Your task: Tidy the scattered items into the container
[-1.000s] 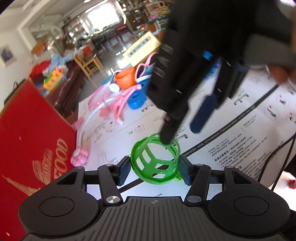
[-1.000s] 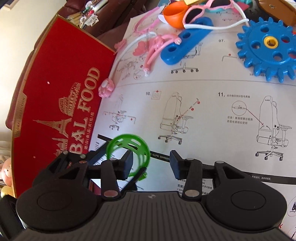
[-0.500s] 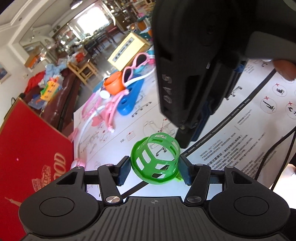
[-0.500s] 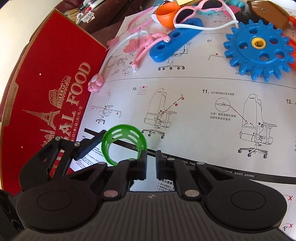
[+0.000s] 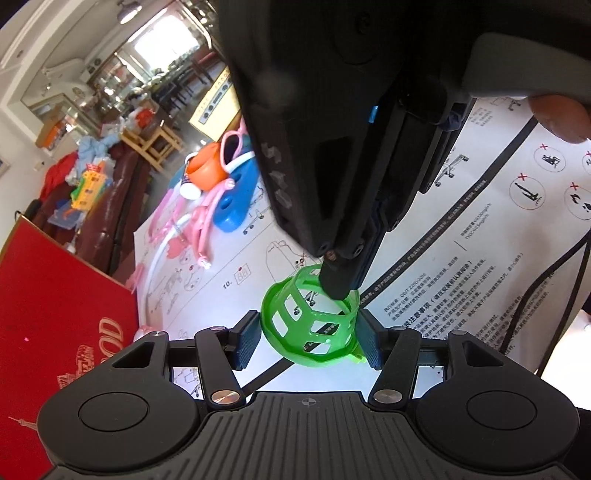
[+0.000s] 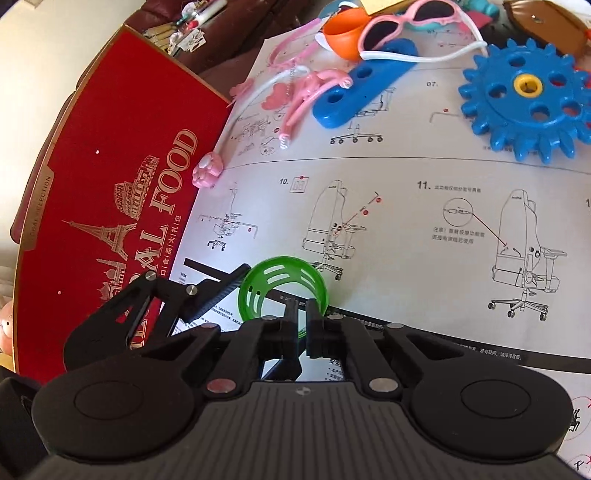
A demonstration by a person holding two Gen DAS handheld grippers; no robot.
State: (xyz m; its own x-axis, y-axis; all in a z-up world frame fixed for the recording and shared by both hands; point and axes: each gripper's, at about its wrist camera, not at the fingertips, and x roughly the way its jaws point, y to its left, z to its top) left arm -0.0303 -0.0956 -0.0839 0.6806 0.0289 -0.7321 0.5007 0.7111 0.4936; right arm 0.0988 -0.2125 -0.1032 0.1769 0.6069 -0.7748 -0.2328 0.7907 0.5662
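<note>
A cluttered living room runs behind your counter [image 6: 406,236], which is covered by a big sheet of chair-assembly instructions [image 6: 424,206]. The red gift box [image 6: 110,206] marked "FOOD" sits along the counter's left edge. At the far edge lies a heap still to be tidied: a blue gear [image 6: 524,99], a blue perforated bar [image 6: 365,85], pink sunglasses [image 6: 402,22], an orange cup [image 6: 341,33] and pink toy pieces on a white cord [image 6: 295,92].

Your left hand-held gripper [image 5: 308,334] has the green lattice cup [image 5: 310,325] between its pads, cradled across its width near the counter's front edge. Your right hand-held gripper [image 6: 302,325] has its fingers drawn in narrow, pinching the cup's thin rim [image 6: 282,288] from above; from the left wrist view its fingertip [image 5: 338,280] dips inside the cup's mouth.

This looks like a hand-over, and both tools appear to bear on one light, springy piece. If you lift the right before the left lets go, the two will likely pull against each other and the lattice could flex, snap free and roll away across the paper. A rim pinch is also a shallow hold, so the cup may swing or twist out on the way to the box. Watch the black cable [image 5: 546,288] at the right edge too; it could snag.
</note>
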